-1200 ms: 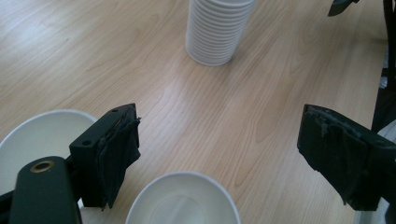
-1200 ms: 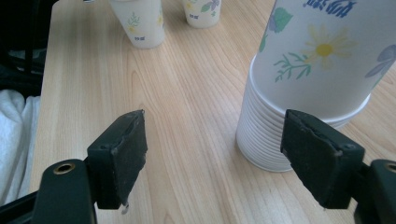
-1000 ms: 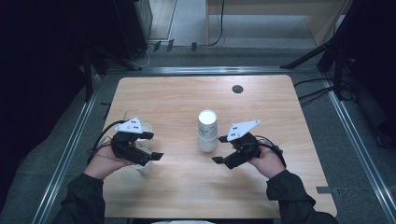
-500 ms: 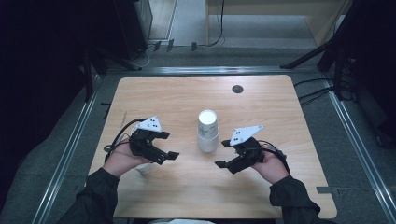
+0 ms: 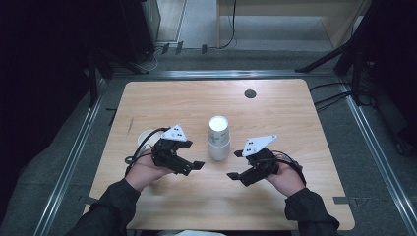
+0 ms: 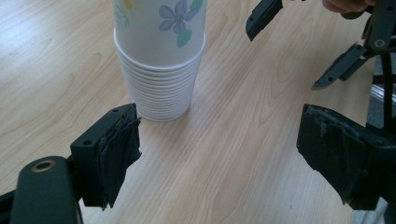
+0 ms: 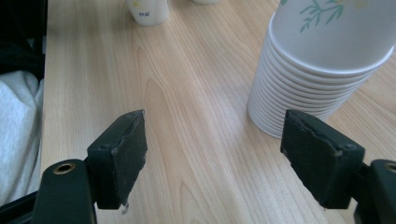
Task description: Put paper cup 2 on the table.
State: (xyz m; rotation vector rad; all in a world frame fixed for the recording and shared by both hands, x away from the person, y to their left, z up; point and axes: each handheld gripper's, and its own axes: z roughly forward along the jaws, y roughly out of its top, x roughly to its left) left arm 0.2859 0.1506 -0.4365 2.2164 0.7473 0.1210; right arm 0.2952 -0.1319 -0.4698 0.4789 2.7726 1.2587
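Note:
A tall stack of white paper cups with a flower print (image 5: 218,137) stands upright in the middle of the wooden table (image 5: 196,103). My left gripper (image 5: 193,168) is just left of the stack, open and holding nothing. In the left gripper view the stack (image 6: 159,60) rises a short way beyond the left gripper (image 6: 215,154), nearer its left jaw. My right gripper (image 5: 234,164) is just right of the stack, open and holding nothing too. In the right gripper view the stack (image 7: 322,60) stands past the right gripper (image 7: 215,158), behind its right jaw.
A single white cup (image 5: 146,137) stands on the table behind my left hand. Two cup bases (image 7: 147,10) appear far off in the right gripper view. A dark round cable hole (image 5: 250,93) sits near the table's far edge. Metal rails (image 5: 74,157) run along the table sides.
My left hand has moved right across the table, bringing its open gripper close to the cup stack. The right gripper has stayed in place.

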